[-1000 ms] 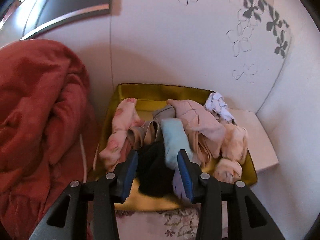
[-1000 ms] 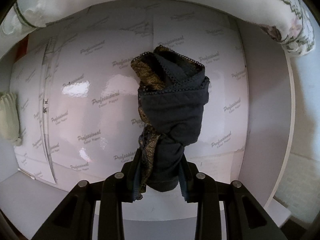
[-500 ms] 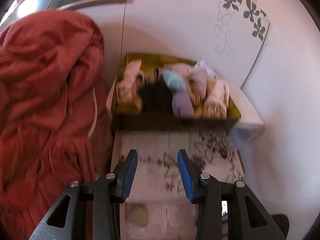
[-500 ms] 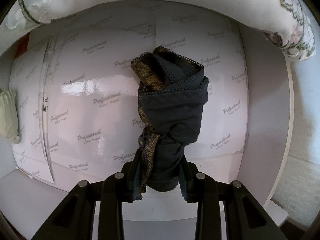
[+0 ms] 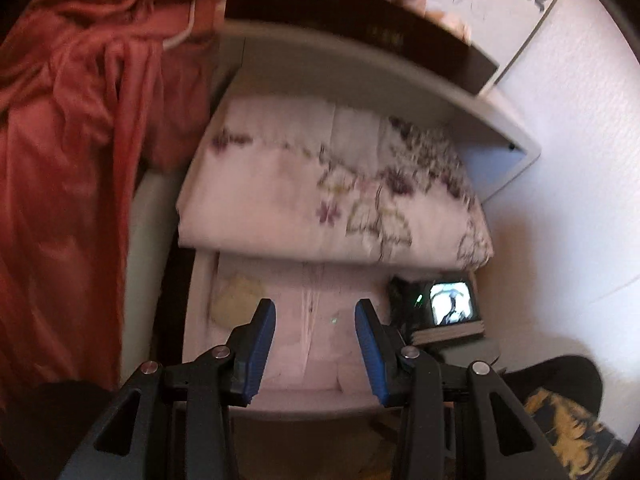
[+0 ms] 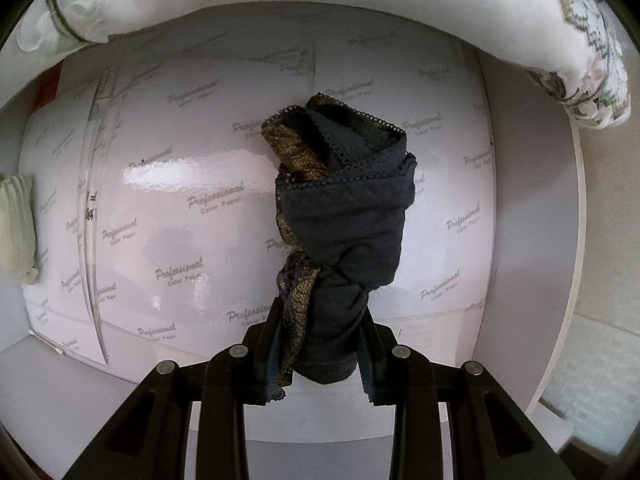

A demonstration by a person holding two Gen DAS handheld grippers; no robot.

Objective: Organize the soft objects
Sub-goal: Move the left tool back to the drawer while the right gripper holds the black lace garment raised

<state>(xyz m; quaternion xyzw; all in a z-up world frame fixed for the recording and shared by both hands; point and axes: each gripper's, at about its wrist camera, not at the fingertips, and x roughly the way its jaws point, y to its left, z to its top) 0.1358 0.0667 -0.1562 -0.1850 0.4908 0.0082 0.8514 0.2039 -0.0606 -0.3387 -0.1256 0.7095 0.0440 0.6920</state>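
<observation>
Right wrist view: the right gripper (image 6: 320, 354) is clamped low on a rolled dark garment (image 6: 344, 216) (left gripper (image 5: 316, 344) parted, empty), so its unsupported upper folds could unroll.

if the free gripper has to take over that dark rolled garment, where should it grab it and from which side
Probably the wide upper fold of the dark rolled garment, coming from the far end opposite the right gripper, which is clamped on the narrow twisted tail. That bulkier fold is exposed and clear of the pads; the lace edge looks too flimsy.
</observation>
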